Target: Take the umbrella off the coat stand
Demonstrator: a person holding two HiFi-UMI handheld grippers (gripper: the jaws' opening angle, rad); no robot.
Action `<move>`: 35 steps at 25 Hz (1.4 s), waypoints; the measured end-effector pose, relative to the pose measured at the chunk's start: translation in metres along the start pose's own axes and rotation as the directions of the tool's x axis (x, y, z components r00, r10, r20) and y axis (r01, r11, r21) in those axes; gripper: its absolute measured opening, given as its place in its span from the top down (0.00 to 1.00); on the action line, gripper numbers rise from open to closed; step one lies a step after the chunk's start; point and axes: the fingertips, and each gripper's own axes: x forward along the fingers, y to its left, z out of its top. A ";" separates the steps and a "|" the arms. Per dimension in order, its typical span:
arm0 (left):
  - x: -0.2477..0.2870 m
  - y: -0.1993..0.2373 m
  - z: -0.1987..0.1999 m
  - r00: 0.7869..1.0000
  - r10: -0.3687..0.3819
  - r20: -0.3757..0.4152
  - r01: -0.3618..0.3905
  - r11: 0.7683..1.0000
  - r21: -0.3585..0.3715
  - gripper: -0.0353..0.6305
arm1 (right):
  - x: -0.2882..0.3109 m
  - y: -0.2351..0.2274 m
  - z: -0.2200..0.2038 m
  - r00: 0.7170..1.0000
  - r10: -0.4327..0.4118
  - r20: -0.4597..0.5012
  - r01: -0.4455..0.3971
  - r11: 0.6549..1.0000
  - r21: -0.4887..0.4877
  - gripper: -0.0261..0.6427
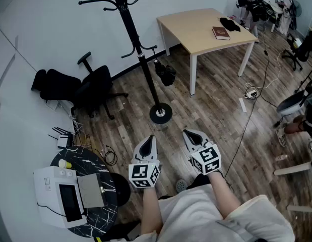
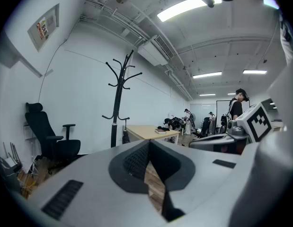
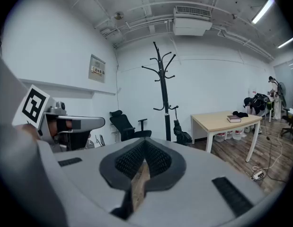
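Note:
A black coat stand point(image 1: 139, 54) rises from a round base point(image 1: 161, 113) on the wood floor ahead of me; it also shows as the coat stand point(image 3: 164, 91) and the coat stand point(image 2: 119, 103) in the two gripper views. A folded black umbrella point(image 1: 164, 72) hangs from a low hook on its right side, with the umbrella point(image 3: 180, 134) reaching down near the floor. My left gripper point(image 1: 149, 142) and right gripper point(image 1: 190, 135) are held side by side short of the base, both shut and empty. The left gripper point(image 2: 148, 144) and right gripper point(image 3: 145, 144) point roughly level toward the stand.
A black office chair point(image 1: 92, 87) stands left of the stand. A wooden table point(image 1: 196, 24) with a book point(image 1: 221, 33) is at the back right. A round dark side table point(image 1: 108, 185) holding a white device point(image 1: 60, 195) sits at my left. Cables point(image 1: 251, 92) cross the floor at right.

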 end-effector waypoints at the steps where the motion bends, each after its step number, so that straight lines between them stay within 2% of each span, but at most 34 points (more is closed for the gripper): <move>1: 0.000 -0.001 0.000 1.000 -0.003 -0.002 0.003 1.000 0.001 0.91 | -0.001 0.000 0.001 1.000 -0.001 0.000 0.001 1.000 -0.004 0.95; 9: -0.002 -0.006 -0.005 1.000 -0.010 -0.004 0.010 1.000 -0.001 0.91 | -0.009 -0.001 0.001 1.000 -0.027 0.006 0.028 1.000 -0.013 0.95; 13: -0.002 -0.003 -0.008 1.000 0.013 -0.020 -0.013 1.000 0.009 0.91 | -0.012 -0.003 0.004 0.999 -0.027 0.026 0.026 1.000 0.011 0.95; 14: -0.002 -0.002 -0.009 1.000 0.015 -0.025 -0.015 1.000 0.010 0.90 | -0.013 -0.004 0.004 0.999 -0.028 0.028 0.027 1.000 0.010 0.95; 17: -0.003 0.002 -0.013 0.999 0.018 -0.036 -0.018 1.000 0.012 0.79 | -0.011 -0.003 0.002 0.999 -0.024 0.024 0.024 1.000 0.012 0.89; 22: -0.001 0.009 -0.011 0.999 0.025 -0.031 -0.025 1.000 0.000 0.79 | -0.008 -0.001 -0.001 1.000 -0.003 0.005 0.003 1.000 0.019 0.79; 35: 0.047 0.018 -0.018 0.998 0.005 -0.058 -0.007 0.999 -0.033 0.79 | 0.013 -0.044 0.000 0.999 -0.036 0.004 0.036 0.997 0.069 0.78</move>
